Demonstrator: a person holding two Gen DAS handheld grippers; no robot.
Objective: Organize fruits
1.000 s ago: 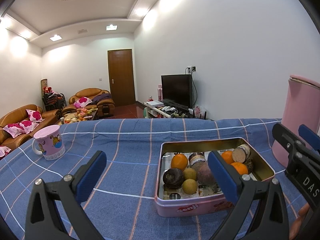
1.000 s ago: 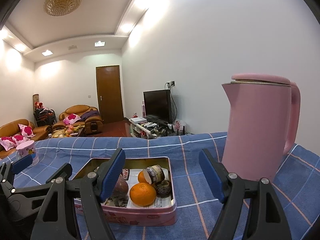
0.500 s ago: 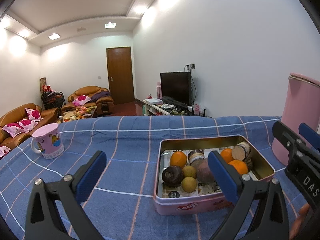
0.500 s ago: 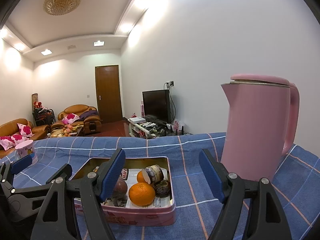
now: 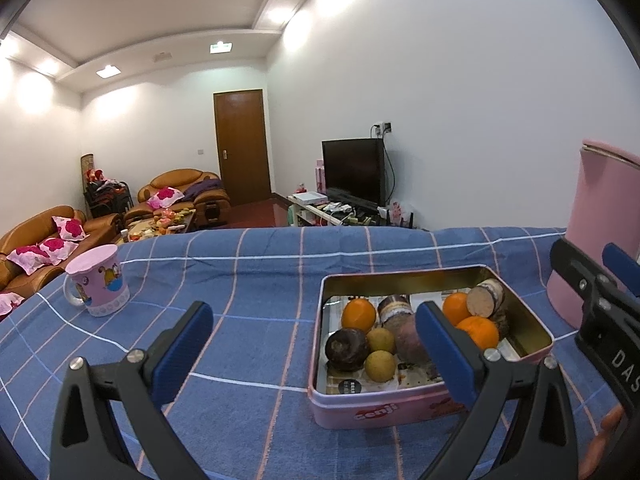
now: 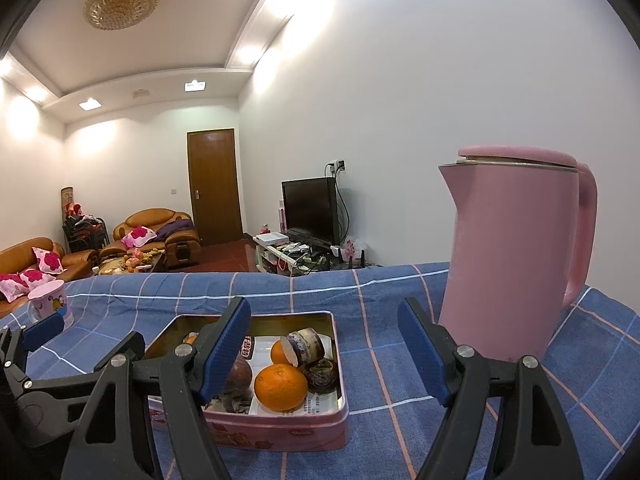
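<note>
Inside, tin (image 5: 532, 322) holds oranges (image 5: 477, 332).

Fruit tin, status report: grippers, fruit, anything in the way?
Left gripper open, empty; right gripper open, empty. Fruit all in pink tin, oranges nearest right gripper. Pink kettle stands close right of tin; mug far left.

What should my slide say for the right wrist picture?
Open right tool hovers before a tin of fruit beside a pink kettle.
</note>
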